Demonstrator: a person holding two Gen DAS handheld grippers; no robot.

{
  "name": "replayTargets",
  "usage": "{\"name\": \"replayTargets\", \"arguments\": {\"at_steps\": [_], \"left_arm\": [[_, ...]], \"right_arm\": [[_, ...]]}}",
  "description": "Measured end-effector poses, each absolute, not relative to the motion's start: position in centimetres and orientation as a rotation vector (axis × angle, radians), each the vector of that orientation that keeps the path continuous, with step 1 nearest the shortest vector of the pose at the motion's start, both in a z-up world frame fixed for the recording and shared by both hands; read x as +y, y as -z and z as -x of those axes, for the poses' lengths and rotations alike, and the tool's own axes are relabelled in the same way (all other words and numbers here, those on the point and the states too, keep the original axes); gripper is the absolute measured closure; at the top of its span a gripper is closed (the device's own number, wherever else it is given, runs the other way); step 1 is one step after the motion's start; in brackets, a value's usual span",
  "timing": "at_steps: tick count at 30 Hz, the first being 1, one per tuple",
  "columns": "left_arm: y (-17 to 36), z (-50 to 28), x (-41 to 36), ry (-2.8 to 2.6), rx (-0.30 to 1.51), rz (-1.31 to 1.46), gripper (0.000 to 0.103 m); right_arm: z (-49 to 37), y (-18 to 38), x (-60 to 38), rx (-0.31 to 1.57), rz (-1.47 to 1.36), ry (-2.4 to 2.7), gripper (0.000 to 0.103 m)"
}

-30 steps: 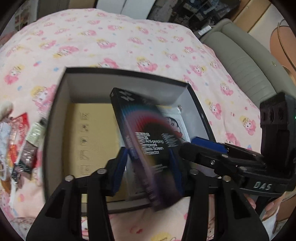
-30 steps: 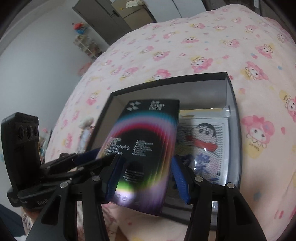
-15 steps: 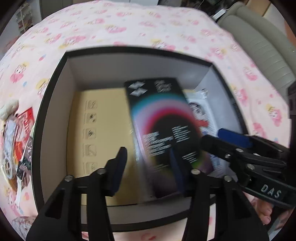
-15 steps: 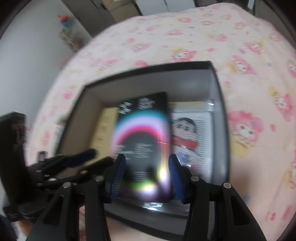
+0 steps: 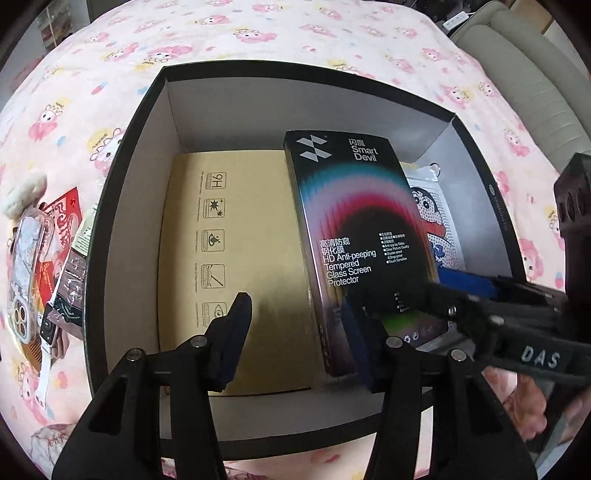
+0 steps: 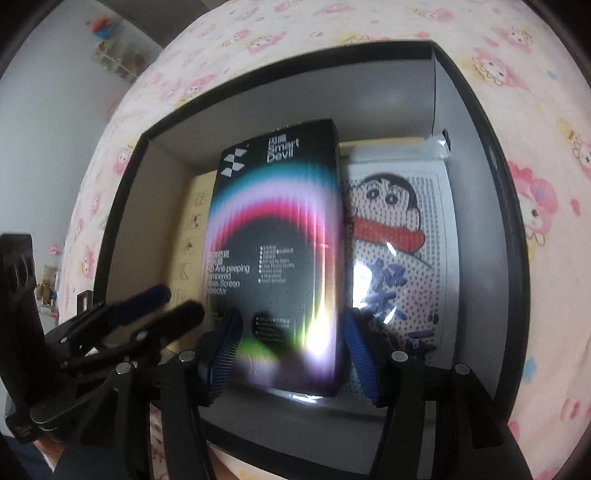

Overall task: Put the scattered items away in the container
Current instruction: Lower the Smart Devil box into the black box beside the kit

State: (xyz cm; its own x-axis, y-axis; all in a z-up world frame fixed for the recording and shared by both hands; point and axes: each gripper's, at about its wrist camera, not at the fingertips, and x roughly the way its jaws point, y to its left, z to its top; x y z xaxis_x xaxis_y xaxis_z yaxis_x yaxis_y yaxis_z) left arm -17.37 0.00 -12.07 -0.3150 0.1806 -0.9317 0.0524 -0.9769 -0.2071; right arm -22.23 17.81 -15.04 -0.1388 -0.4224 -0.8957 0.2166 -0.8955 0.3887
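A black Smart Devil screen-protector box lies inside the black-rimmed container, over a tan flat pack and beside a cartoon packet. My right gripper straddles the box's near end, its blue pads a little off both sides, open. My left gripper is open over the tan pack, its right finger beside the box. The right gripper shows in the left wrist view.
The container stands on a pink cartoon-print bedsheet. Left of the container lie scattered items: a clear phone case, a red packet, a dark packet and a plush. A grey sofa stands far right.
The box has gone from tilted up in both grippers to lying flat inside the container. My left gripper let go and opened; the right pads now stand slightly off the box.
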Motion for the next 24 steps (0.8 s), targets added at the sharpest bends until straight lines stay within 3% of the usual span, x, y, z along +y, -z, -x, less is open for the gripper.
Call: {"name": "replayTargets", "arguments": {"at_steps": [11, 15, 19, 24], "left_arm": [[11.8, 17.7, -0.7, -2.470, -0.309, 1.774, 0.052], [11.6, 18.0, -0.5, -2.475, -0.300, 1.763, 0.051], [10.7, 18.8, 1.1, -2.466, -0.227, 1.714, 0.040], [10.8, 19.8, 4.1, -2.407, -0.111, 1.709, 0.039]], "right_arm": [[22.6, 15.4, 16.8, -0.059, -1.701, 2.100, 0.049], [22.7, 14.6, 17.9, -0.134, -1.661, 2.136, 0.049], [22.4, 11.7, 19.7, -0.145, -1.527, 2.314, 0.051], [21.6, 10.5, 19.8, -0.099, -1.465, 2.419, 0.051]]}}
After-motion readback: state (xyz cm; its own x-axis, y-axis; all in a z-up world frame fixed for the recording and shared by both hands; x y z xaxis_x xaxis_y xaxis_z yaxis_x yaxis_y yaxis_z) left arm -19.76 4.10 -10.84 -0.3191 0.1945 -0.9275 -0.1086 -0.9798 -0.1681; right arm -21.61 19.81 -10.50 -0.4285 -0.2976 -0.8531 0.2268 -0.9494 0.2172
